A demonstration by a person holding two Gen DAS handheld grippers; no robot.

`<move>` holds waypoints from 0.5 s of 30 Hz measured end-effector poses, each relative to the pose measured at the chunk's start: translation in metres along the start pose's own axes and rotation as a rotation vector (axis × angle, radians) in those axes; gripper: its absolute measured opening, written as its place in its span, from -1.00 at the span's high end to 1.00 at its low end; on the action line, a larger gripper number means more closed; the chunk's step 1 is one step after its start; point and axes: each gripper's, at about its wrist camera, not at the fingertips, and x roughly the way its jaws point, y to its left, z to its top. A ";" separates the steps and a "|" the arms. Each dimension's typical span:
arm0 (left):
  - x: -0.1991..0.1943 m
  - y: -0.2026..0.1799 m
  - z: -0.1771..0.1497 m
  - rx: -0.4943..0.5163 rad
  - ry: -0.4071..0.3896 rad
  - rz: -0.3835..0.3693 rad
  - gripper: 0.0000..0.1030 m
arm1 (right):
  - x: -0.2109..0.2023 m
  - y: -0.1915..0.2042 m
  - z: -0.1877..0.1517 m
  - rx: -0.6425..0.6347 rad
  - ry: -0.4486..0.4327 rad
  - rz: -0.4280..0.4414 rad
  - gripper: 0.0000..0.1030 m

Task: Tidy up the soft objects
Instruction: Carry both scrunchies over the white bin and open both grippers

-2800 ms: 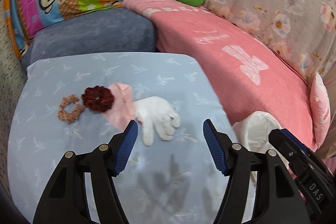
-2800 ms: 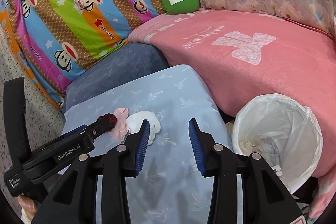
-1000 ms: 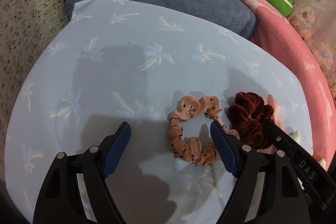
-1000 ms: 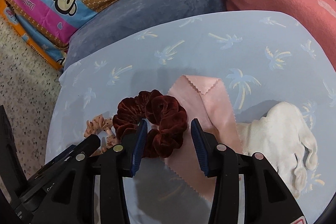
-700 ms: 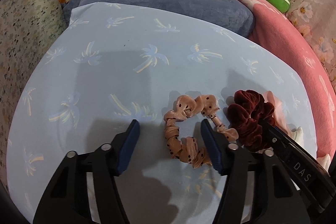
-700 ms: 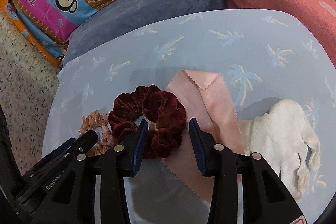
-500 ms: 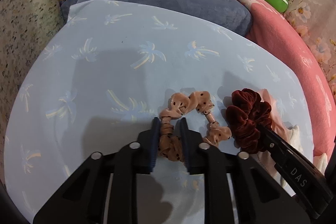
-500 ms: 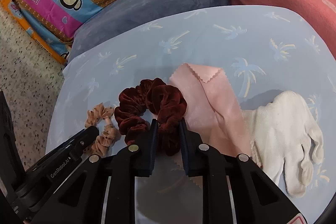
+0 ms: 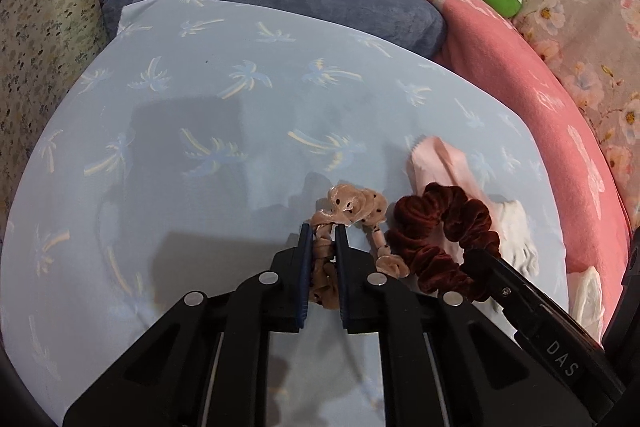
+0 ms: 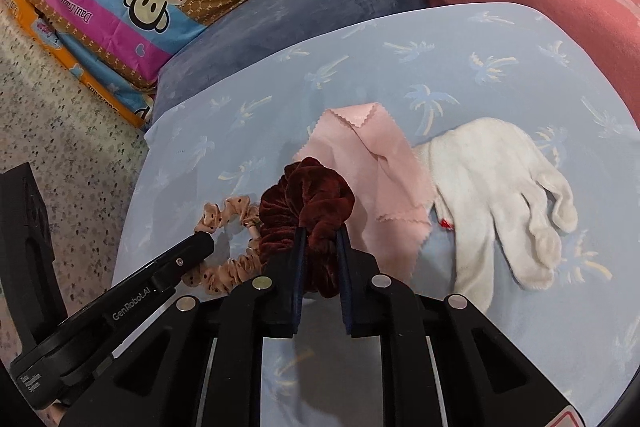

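**Ana:** What did your left claw have just then?

**Me:** My left gripper was nearly closed and its jaws were closing further, pinching one side of the tan dotted scrunchie. The rest of the loop hung free beside the fingers, over the light blue palm-print cloth.

**Ana:** And the right one?

**Me:** My right gripper was clenched on the dark red velvet scrunchie, with a fold of velvet squeezed between the pads. The two scrunchies were touching each other.

**Ana:** Anything else within reach?

**Me:** A pink cloth swatch lay on the blue cloth just behind the red scrunchie, and a white glove lay right of it, its cuff tucked against the swatch's edge. Neither claw touched those.
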 end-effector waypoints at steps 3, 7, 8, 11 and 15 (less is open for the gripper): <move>-0.009 -0.011 -0.008 0.020 -0.005 -0.009 0.78 | -0.019 -0.006 -0.007 0.010 -0.021 0.003 0.74; -0.020 -0.032 -0.019 0.056 -0.011 -0.028 0.78 | -0.047 -0.020 -0.016 0.023 -0.054 0.002 0.74; -0.023 -0.038 -0.022 0.068 -0.013 -0.032 0.78 | -0.055 -0.024 -0.018 0.028 -0.062 0.002 0.74; -0.032 -0.057 -0.028 0.102 -0.022 -0.045 0.78 | -0.075 -0.037 -0.022 0.044 -0.088 0.002 0.75; -0.042 -0.081 -0.038 0.142 -0.032 -0.063 0.78 | -0.106 -0.056 -0.027 0.066 -0.131 -0.004 0.75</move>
